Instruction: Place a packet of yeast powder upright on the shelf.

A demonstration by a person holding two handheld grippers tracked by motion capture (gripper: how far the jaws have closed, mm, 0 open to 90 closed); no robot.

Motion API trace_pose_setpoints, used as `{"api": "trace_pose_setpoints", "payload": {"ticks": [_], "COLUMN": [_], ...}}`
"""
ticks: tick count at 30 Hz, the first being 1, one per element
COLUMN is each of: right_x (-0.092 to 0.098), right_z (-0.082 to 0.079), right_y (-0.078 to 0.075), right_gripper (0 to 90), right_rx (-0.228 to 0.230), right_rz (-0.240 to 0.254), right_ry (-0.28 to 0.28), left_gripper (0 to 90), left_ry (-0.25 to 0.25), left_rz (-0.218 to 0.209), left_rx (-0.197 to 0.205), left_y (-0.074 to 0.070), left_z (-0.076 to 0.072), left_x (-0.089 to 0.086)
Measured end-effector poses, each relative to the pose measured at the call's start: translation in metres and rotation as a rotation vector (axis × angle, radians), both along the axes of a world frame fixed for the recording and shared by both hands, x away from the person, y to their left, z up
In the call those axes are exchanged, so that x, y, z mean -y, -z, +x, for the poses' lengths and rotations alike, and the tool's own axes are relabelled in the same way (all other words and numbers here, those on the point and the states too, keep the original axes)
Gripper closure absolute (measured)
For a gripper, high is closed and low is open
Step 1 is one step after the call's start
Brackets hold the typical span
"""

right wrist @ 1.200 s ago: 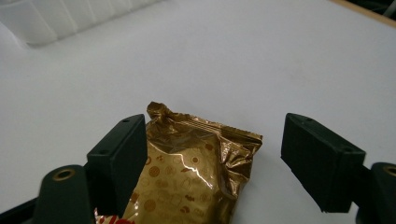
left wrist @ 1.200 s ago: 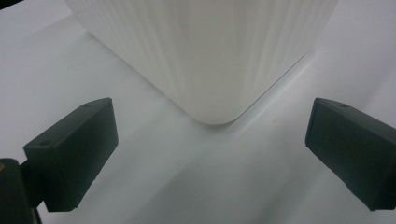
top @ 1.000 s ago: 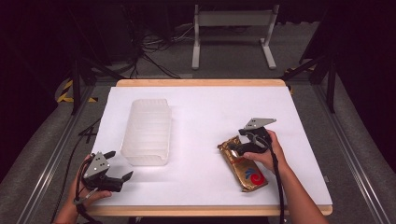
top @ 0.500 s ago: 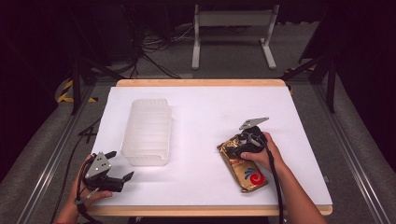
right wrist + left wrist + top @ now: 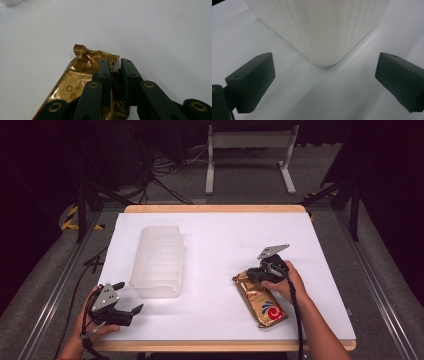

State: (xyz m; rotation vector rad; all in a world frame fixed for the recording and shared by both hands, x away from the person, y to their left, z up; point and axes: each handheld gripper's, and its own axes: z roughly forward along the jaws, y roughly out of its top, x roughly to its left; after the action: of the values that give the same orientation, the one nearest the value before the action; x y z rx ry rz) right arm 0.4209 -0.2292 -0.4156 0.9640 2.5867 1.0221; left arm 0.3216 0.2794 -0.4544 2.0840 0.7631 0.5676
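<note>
Right now the right gripper (image 5: 255,272) sits at the middle right of the high view, and its black jaws have just been closing — they now pinch the crinkly top end of a shiny gold packet (image 5: 260,299). In the right gripper view the gold packet (image 5: 82,82) looks like thin foil with wrinkles and small round prints, and the foil is squeezed between the two jaws. The packet is long and flat, with a red and blue mark near its lower end, and it lies on the table in the lower right part of the high view, close to the front edge.

At the lower left, the left gripper (image 5: 132,297) has its jaws wide apart with nothing between them. Just past it stands a clear plastic tub (image 5: 157,260) with ribbed sides and round corners; in the left gripper view one corner of the tub (image 5: 322,32) is near but apart from the jaws.

The table (image 5: 220,240) has a smooth white top with a wooden rim. Around it the room is dark, with grey floor, cables and a white metal stand (image 5: 247,157) at the top. Between tub and packet the white top is bare — lots of room.
</note>
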Motion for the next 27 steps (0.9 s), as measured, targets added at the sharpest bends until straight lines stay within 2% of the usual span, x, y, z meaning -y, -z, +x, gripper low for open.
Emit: {"api": "trace_pose_setpoints", "payload": {"ticks": [5, 15, 20, 21, 22, 27], "right_x": [0.008, 0.018, 0.02, 0.02, 0.018, 0.012], "right_z": [-0.004, -0.018, -0.033, -0.033, -0.04, -0.052], "right_y": [-0.007, -0.028, -0.054, -0.054, -0.063, -0.077], "right_gripper": [83.7, 87.7, 88.2, 88.2, 88.3, 88.5], "right_rx": [0.01, 0.063, 0.104, 0.104, 0.127, 0.17], "right_rz": [0.021, 0.04, 0.085, 0.085, 0.094, 0.114], "right_ry": [-0.013, -0.023, -0.023, -0.023, -0.031, -0.051], "left_gripper": [3.8, 3.7, 3.7, 3.7, 3.7, 3.7], "left_ry": [0.0, -0.002, -0.002, -0.003, -0.004, -0.005], "left_rz": [0.001, 0.0, -0.01, -0.009, -0.009, -0.005], "left_rx": [0.007, 0.011, 0.012, 0.013, 0.013, 0.013], "left_y": [0.0, -0.001, -0.002, -0.002, -0.002, -0.002], "left_z": [0.0, 0.0, 0.0, 0.0, 0.0, 0.0], "left_x": [0.0, -0.001, -0.001, -0.001, -0.001, 0.0]}}
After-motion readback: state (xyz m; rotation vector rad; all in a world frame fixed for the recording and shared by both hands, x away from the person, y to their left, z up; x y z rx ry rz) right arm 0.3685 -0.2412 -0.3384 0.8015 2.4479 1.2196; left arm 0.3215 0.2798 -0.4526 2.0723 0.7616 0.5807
